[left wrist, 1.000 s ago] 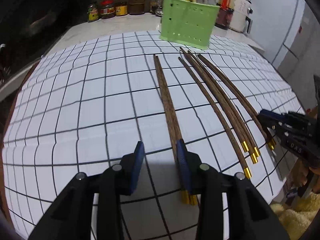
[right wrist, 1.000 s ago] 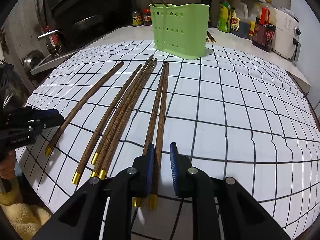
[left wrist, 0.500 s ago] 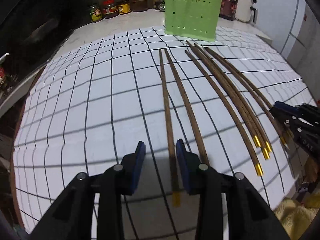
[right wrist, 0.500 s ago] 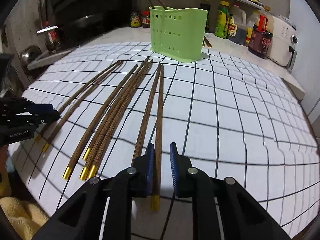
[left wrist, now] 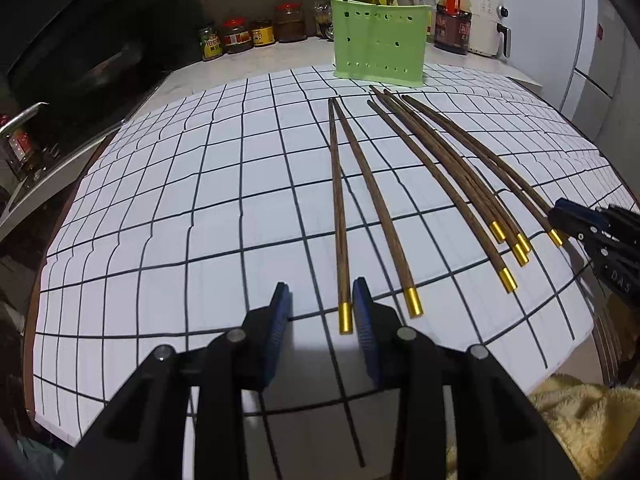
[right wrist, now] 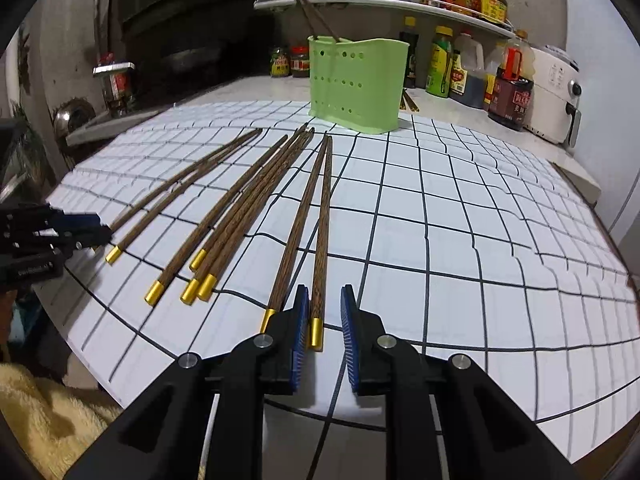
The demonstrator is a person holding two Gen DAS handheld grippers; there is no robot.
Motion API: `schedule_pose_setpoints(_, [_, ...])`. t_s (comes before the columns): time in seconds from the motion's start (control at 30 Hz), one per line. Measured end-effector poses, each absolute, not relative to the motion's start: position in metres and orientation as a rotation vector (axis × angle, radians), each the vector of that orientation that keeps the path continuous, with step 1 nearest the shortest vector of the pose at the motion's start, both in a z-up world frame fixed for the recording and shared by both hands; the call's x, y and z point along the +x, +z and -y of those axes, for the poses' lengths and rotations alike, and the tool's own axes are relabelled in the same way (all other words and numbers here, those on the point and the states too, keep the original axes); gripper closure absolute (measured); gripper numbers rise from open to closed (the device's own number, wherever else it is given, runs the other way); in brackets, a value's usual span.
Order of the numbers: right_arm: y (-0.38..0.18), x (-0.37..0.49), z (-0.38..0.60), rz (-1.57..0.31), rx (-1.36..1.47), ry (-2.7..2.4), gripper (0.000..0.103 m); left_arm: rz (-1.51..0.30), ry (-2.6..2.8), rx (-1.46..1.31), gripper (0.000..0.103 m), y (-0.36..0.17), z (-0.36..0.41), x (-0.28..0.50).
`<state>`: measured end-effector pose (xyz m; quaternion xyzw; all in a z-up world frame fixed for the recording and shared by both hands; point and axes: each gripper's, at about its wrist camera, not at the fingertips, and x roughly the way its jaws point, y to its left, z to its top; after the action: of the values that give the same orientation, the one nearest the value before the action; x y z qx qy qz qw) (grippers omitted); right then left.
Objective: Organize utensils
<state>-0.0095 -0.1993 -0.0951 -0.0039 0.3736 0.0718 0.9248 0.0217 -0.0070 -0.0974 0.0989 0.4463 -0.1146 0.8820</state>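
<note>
Chopsticks lie flat on the gridded mat [left wrist: 160, 216], tips fanned toward the green holder [left wrist: 379, 42] at the far edge, gold caps toward the near edge, presumably so each can be taken by the capped end.

Left wrist view: the left gripper [left wrist: 321, 300] hangs low over the near edge with its jaws part-spread and nothing pinched. The gold cap of the leftmost chopstick [left wrist: 339, 208] sits in the gap, close to the right-hand blue pad [left wrist: 366, 332]; contact cannot be confirmed. Its partner [left wrist: 376, 208] lies just outside that pad. A bundle of four chopsticks [left wrist: 452, 176] lies further right, and beyond it the right gripper [left wrist: 560, 214] shows at the mat's edge over another pair.

Right wrist view: the right gripper [right wrist: 325, 300] has its jaws narrowly apart, gripping nothing. One chopstick [right wrist: 323, 232] ends with its cap inside the gap, near the left-hand pad [right wrist: 300, 332]; its neighbour [right wrist: 298, 224] ends just outside that pad. The holder [right wrist: 356, 84] stands upright behind the mat, already carrying a few chopsticks [right wrist: 312, 12] leaning out of its top. Judgement: both grippers are lined up for a pick at the capped ends; sorting has barely begun.
</note>
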Motion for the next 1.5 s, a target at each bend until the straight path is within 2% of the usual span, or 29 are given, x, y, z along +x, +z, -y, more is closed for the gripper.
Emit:
schedule_pose_setpoints(0.17, [-0.095,-0.006,0.194,-0.759,-0.032,0.133,0.085,-0.923,-0.236,0.214,0.071,-0.098,0.011,0.023])
schedule_pose_setpoints(0.2, [-0.095,-0.007,0.193,-0.760,-0.046,0.131,0.086,-0.923,-0.239,0.213,0.075,-0.097,0.011,0.023])
schedule_pose_setpoints(0.23, [-0.094,-0.009,0.192,-0.764,-0.050,0.136,0.089,-0.924,-0.253,0.213,0.084,-0.097,0.012,0.021])
schedule_pose_setpoints(0.27, [-0.094,-0.010,0.192,-0.769,-0.050,0.142,0.094,-0.922,-0.256,0.221,0.088,-0.097,0.013,0.020])
schedule_pose_setpoints(0.3, [-0.094,-0.012,0.191,-0.771,-0.053,0.141,0.095,-0.915,-0.255,0.235,0.092,-0.097,0.014,0.018])
schedule_pose_setpoints(0.37, [-0.093,-0.013,0.190,-0.770,-0.066,0.134,0.096,-0.904,-0.277,0.248,0.096,-0.098,0.014,0.015])
schedule_pose_setpoints(0.57, [-0.082,-0.011,0.197,-0.760,0.002,0.148,0.096,-0.854,-0.343,0.207,0.096,-0.083,0.010,0.008])
schedule_pose_setpoints(0.87, [0.013,-0.008,0.223,-0.554,0.115,0.176,0.096,-0.563,-0.342,-0.004,0.096,0.011,-0.030,0.023])
schedule_pose_setpoints(1.07, [0.057,0.001,0.225,-0.538,0.092,0.138,0.096,-0.428,-0.341,-0.080,0.096,0.060,-0.046,0.033])
schedule_pose_setpoints(1.17, [0.045,0.006,0.226,-0.612,0.078,0.119,0.096,-0.424,-0.338,-0.084,0.096,0.065,-0.048,0.036])
schedule_pose_setpoints(1.3, [-0.006,0.012,0.222,-0.763,0.056,0.114,0.096,-0.433,-0.337,-0.069,0.096,0.061,-0.045,0.035])
schedule_pose_setpoints(1.5, [-0.078,0.024,0.219,-0.882,0.059,0.131,0.096,-0.440,-0.326,-0.049,0.096,0.052,-0.043,0.034])
